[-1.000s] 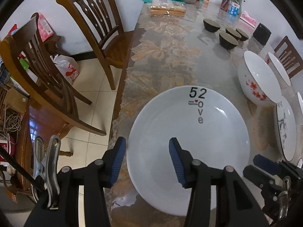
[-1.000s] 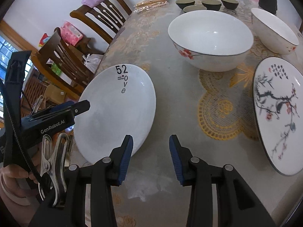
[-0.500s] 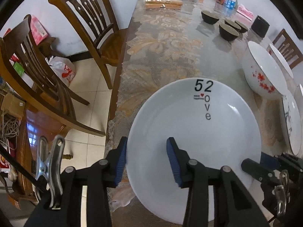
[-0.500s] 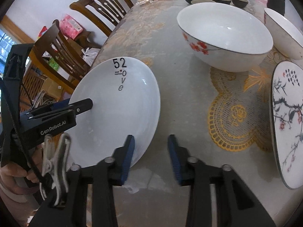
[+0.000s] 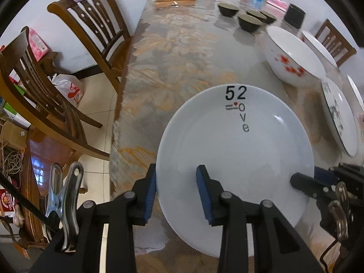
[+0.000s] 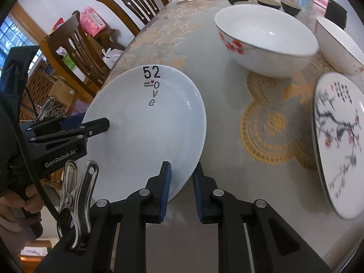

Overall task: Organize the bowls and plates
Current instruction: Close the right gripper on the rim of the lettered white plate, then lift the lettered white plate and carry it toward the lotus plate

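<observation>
A white plate printed "52 love" (image 5: 236,159) lies near the table's left front corner; it also shows in the right wrist view (image 6: 145,136). My left gripper (image 5: 176,192) straddles its left rim, jaws partly closed, one finger under the rim and one over the plate. My right gripper (image 6: 180,187) straddles its right rim the same way. Whether the pads touch the plate is unclear. A large white bowl with red flowers (image 6: 266,43) stands behind, a second white bowl (image 6: 339,43) to its right. A plate painted with a blossom branch (image 6: 336,141) lies at the right.
Three small dark bowls (image 5: 248,20) stand at the far end of the table, with a black box (image 5: 294,16), snack packs and bottles. Wooden chairs (image 5: 91,27) stand along the table's left edge (image 5: 122,104). A yellow doily pattern (image 6: 270,132) lies between the plates.
Both grippers moved forward onto the "52 love" plate's opposite rims and narrowed. The right gripper went from beside the plate to straddling its edge.
</observation>
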A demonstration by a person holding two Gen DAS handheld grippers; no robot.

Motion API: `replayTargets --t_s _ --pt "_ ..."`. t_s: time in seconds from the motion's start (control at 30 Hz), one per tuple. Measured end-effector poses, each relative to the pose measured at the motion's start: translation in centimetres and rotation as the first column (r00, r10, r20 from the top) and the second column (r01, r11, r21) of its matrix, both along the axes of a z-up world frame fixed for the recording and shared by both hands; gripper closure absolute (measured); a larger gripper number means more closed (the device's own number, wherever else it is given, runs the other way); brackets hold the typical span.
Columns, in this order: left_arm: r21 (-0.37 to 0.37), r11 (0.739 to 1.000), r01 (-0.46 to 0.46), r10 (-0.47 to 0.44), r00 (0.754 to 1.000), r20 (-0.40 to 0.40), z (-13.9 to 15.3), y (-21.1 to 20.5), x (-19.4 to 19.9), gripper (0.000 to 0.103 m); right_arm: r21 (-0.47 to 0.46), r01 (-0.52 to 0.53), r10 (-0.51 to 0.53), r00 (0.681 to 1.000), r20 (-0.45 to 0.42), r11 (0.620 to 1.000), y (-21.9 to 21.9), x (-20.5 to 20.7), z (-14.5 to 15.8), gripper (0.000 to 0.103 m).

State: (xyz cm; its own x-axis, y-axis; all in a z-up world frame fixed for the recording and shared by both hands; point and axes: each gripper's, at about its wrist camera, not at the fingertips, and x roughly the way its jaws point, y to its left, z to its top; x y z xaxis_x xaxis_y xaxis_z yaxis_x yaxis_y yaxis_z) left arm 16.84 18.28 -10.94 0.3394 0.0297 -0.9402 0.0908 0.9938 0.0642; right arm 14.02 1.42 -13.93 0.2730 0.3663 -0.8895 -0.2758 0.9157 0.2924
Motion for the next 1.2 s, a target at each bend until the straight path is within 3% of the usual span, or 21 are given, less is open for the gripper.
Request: replayTargets --t_s 0.27,0.4,0.77,1.2 --pt "-0.026 0.998 0.063 -0.064 0.998 -0.027 0.1 -2.0 -2.3 0.067 -0.001 0.034 -0.034 0.999 -0.022 0.999 -1.7 -2.1 -0.1 0.082" --pt "-0.002 0.995 0.097 -0.097 0.995 -0.015 0.0 -2.8 -2.1 0.067 0.023 0.056 -0.055 0.998 -0.039 0.998 -2.4 -2.2 -0.5 0.081" --pt "-0.066 0.995 0.075 -0.076 0.997 -0.010 -0.1 -2.3 -1.4 0.064 0.040 0.059 -0.058 0.998 -0.030 0.997 -3.1 -2.0 -0.8 0.081" --pt "-0.061 0.995 0.077 -0.079 0.997 -0.027 -0.1 -3.2 -3.1 0.064 0.018 0.067 -0.067 0.998 -0.001 0.998 -3.8 -3.7 -0.5 0.081"
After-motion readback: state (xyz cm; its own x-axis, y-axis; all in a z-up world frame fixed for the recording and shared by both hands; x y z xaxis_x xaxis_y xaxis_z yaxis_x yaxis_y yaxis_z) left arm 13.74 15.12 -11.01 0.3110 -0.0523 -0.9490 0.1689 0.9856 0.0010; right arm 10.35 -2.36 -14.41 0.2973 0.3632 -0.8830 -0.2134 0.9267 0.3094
